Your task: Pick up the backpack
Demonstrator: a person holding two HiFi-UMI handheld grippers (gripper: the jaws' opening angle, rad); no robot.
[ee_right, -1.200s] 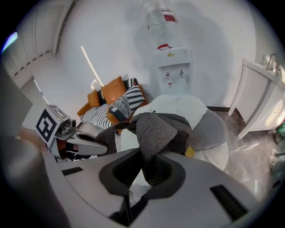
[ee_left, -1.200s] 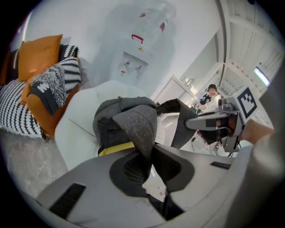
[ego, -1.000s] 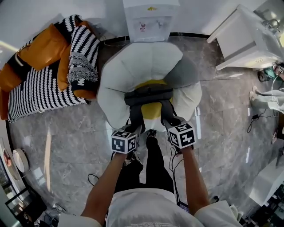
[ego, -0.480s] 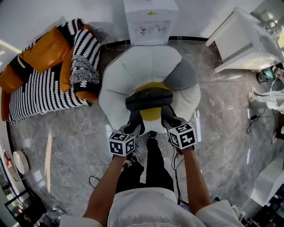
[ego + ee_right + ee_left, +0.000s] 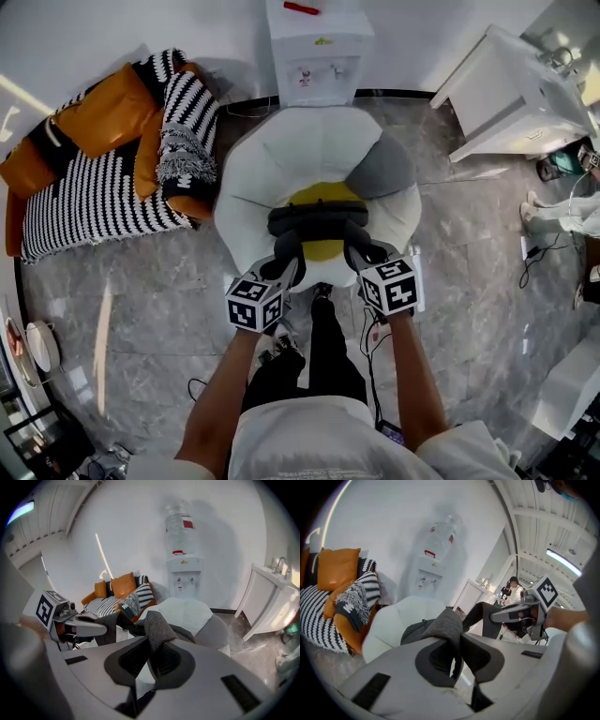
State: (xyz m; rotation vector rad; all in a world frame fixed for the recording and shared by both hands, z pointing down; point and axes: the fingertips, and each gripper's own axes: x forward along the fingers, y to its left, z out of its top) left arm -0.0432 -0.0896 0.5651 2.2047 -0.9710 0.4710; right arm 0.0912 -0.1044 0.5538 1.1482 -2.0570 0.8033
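Left hand-held gripper (image 5: 279, 270) clamped on backpack (image 5: 317, 217) strap (image 5: 446, 623); right hand-held gripper (image 5: 367, 259) clamped on other strap (image 5: 158, 623). Backpack above chair (image 5: 281, 155). Best: raise both evenly, straight up from chair.

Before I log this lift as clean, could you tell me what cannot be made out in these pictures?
1. Whether the backpack has left the flower cushion: head view looks straight down; the left tongs and right tongs block its underside in their own views.
2. Grips on the straps, head view: covered by the marker cubes.
3. Person at right, head view: cut off by the edge.
4. Water dispenser labels: too small.
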